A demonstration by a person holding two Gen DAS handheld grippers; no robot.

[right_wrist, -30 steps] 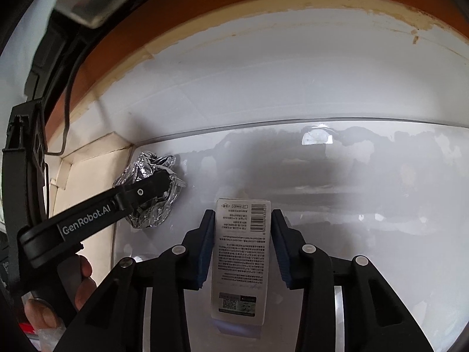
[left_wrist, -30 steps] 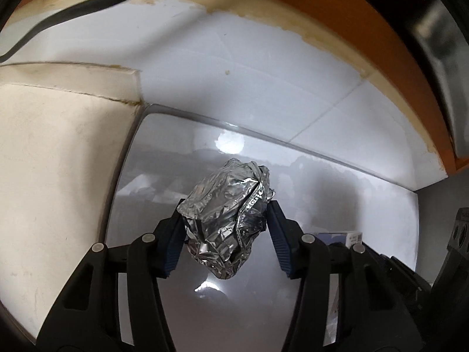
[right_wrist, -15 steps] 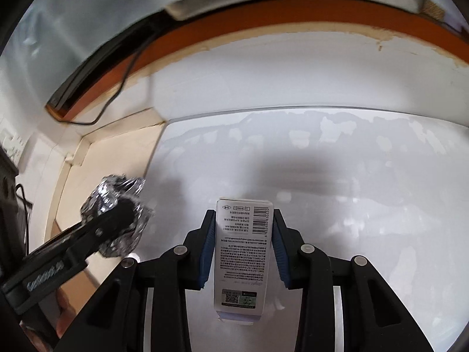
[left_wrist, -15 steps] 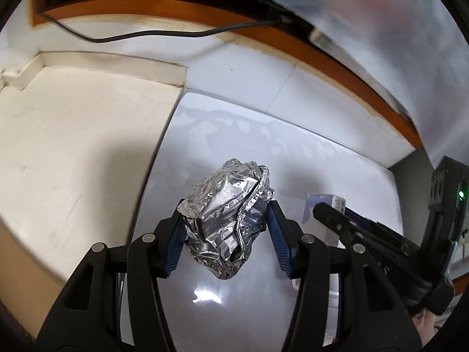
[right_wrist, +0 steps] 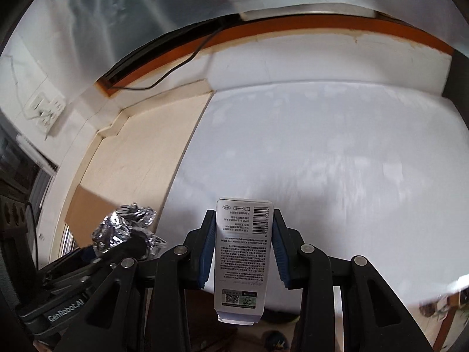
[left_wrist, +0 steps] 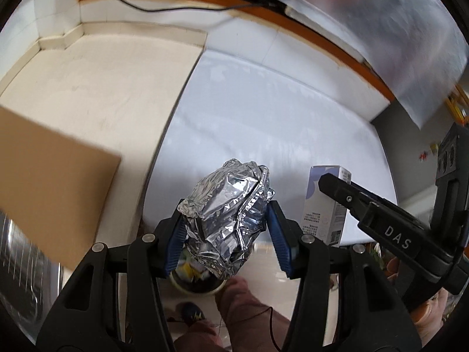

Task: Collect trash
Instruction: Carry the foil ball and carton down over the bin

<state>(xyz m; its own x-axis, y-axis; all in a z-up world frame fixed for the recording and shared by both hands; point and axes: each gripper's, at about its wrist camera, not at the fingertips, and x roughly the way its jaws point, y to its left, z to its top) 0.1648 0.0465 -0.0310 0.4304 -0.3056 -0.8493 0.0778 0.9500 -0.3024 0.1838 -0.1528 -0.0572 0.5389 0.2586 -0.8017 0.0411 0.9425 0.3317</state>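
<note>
Holding a crumpled silver foil ball [left_wrist: 227, 220] in the left gripper [left_wrist: 225, 226], blue pads pressed into both its sides; right gripper [right_wrist: 243, 252] is clamped on a small white printed carton [right_wrist: 241, 259], long axis running along the fingers, barcode end pointing away. Key relation: a pale round bin with scraps inside [left_wrist: 199, 280] sits on the floor directly below the foil ball, partly hidden by it, so the left load is nearer the drop point; the carton [left_wrist: 325, 205] hangs just to its right, over the edge of the white glossy tabletop [left_wrist: 278, 117]. Judging by that, left releases first. Versus a second ago: both loads were over the table near the back wall, no bin in view; now both are pulled back past the front edge, with a brown cardboard sheet [left_wrist: 49, 182] showing at left. Grips unchanged.
</note>
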